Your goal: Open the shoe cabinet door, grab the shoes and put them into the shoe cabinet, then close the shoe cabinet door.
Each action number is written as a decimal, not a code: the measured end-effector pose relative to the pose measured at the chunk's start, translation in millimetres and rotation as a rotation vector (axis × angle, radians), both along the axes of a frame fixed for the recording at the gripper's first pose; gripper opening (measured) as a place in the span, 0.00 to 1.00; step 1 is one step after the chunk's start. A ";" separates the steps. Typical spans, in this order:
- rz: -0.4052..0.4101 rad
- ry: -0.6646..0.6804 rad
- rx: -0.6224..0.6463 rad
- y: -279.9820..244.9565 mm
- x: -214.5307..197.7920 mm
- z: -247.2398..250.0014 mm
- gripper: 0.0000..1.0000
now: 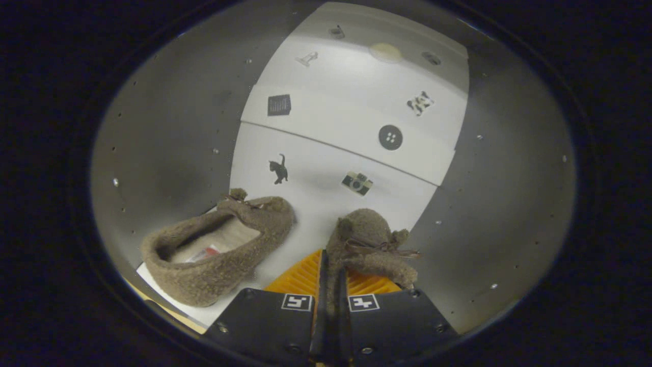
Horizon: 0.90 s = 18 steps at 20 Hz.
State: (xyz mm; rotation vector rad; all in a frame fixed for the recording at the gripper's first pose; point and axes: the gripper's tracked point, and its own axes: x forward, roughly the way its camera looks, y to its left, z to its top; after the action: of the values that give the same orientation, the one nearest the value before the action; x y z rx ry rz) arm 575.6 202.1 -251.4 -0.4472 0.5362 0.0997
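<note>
White panels of the cabinet (326, 92) interior are seen straight ahead, dotted with small stickers: a cat (278, 168), a camera (357, 183), a button (390, 137). Grey side walls with rows of peg holes are seen on both sides, so the gripper (332, 285) is judged to be reaching into the open compartment.

One slipper (219, 250) is already set down on the white shelf, left of the fingers and just ahead of them, lying on its side with its opening turned toward the camera. A second slipper (369, 244) is held at the fingers: the two jaws are drawn almost together and a thin fold of its fuzzy edge is pinched between them, with the toe and bow hanging out ahead and to the right. The two slippers are apart, with bare shelf between them.

The material is read as soft, light fleece, floppy rather than stiff. A pinch on the rim is judged good enough for so light a load, though the body can be expected to sag and swing from that hold. Nothing fragile is in play, and a slip is thought unlikely on such a grippy pile. Placement beside the first slipper appears to be the step in hand; the door is not yet closed.
</note>
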 end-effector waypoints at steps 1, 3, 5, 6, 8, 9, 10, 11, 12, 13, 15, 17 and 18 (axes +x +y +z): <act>-0.010 0.005 0.009 -0.5 2.5 -2.0 0.12; -0.008 0.025 0.049 4.7 4.9 -7.8 0.13; -0.016 0.061 0.080 8.5 3.4 -15.6 0.15; -0.037 0.058 0.090 6.9 4.2 -14.0 0.15; -0.069 0.068 0.143 7.2 1.7 -9.8 0.16; -0.067 0.078 0.187 11.7 -0.2 -6.1 0.21; -0.067 0.084 0.222 14.0 -4.1 -2.4 0.29; -0.056 0.089 0.240 16.1 -8.8 2.0 0.37; -0.052 0.088 0.250 17.9 -15.0 6.9 0.44; -0.057 0.068 0.241 15.8 -21.8 14.1 0.53; -0.051 0.038 0.243 19.5 -40.2 28.1 0.71; -0.057 -0.050 0.196 15.3 -59.9 52.0 0.77; -0.052 -0.136 0.148 10.8 -72.2 71.4 0.78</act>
State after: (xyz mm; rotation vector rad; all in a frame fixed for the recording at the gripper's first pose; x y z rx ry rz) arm 503.4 213.0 -180.0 -0.2931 0.4030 0.0581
